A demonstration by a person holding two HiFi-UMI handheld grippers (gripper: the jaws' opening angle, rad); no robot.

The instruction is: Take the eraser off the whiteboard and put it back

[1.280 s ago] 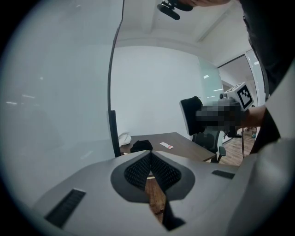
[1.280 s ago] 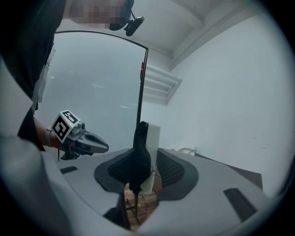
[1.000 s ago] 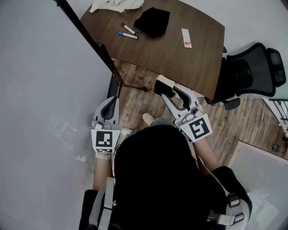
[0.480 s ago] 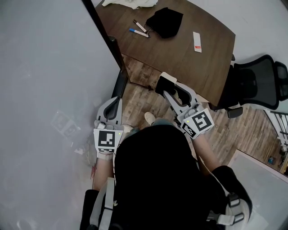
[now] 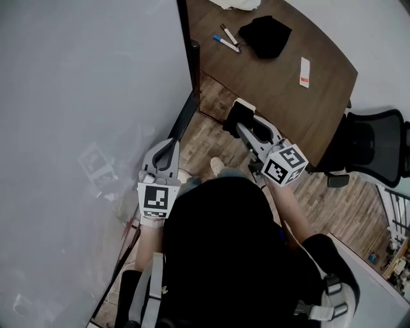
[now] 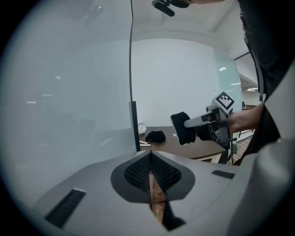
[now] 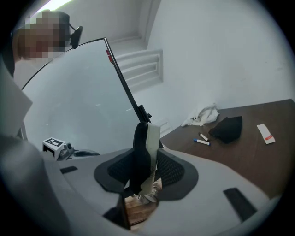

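The right gripper [image 5: 239, 127] pinches the black-and-white eraser [image 7: 141, 146] upright between its pads, off the whiteboard [image 5: 83, 96] and above the wooden floor [image 5: 208, 138], while the left gripper [image 5: 170, 145], jaws pressed together, points along the board's lower edge.

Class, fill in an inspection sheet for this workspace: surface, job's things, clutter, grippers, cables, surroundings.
Surface: dark brown wooden table.
Job's things: black felt eraser with pale back, off the large pale whiteboard.
Clutter: two marker pens, black cloth, crumpled white cloth, white paper slip, all on table.
Grippers: right gripper shut on eraser; left gripper shut, empty.
Cables: nothing seen.
Surroundings: black office chair, wood-plank floor.
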